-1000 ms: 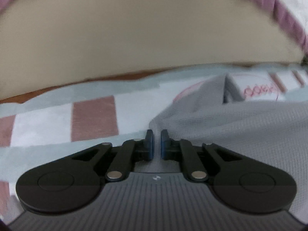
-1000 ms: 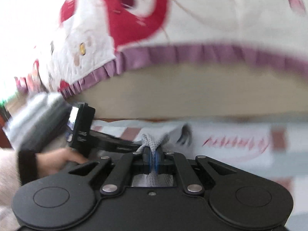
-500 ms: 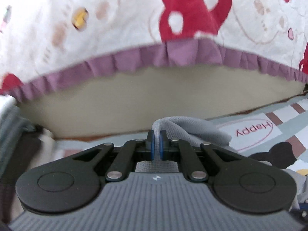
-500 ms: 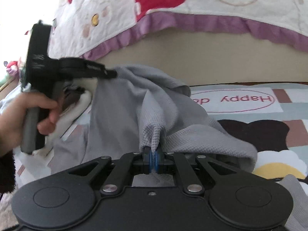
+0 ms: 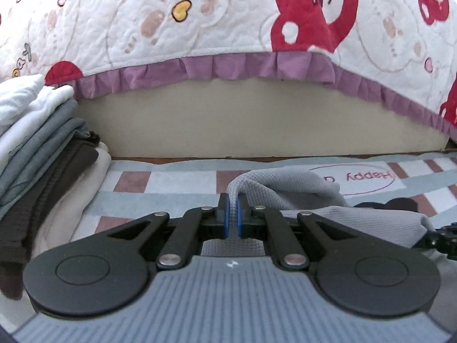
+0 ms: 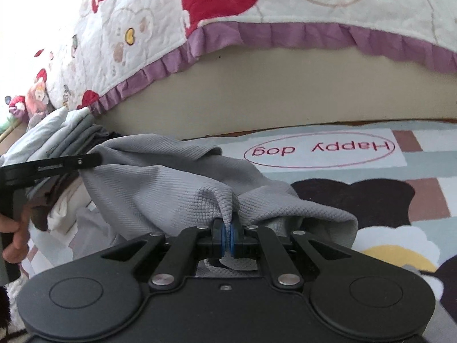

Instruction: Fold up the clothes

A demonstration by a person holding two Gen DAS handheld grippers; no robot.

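Observation:
A grey waffle-knit garment [image 6: 171,183] hangs between my two grippers above the patterned rug. My left gripper [image 5: 233,214] is shut on one bunched edge of the grey garment [image 5: 285,183]. My right gripper [image 6: 227,235] is shut on another pinch of it. In the right wrist view the left gripper [image 6: 94,158] shows from the side at the left, holding the cloth's far corner. The lower part of the garment is hidden behind the gripper bodies.
A stack of folded clothes [image 5: 37,154] stands on the rug at the left, also in the right wrist view [image 6: 57,131]. A bed with a bear-print quilt [image 5: 228,17] and beige base [image 5: 228,120] runs across the back. The rug [image 6: 400,205] reads "Happy dog".
Both grippers have come lower and steadier with the garment. The cloth now sags nearer the rug, and the stack of folded clothes has come into the left view.

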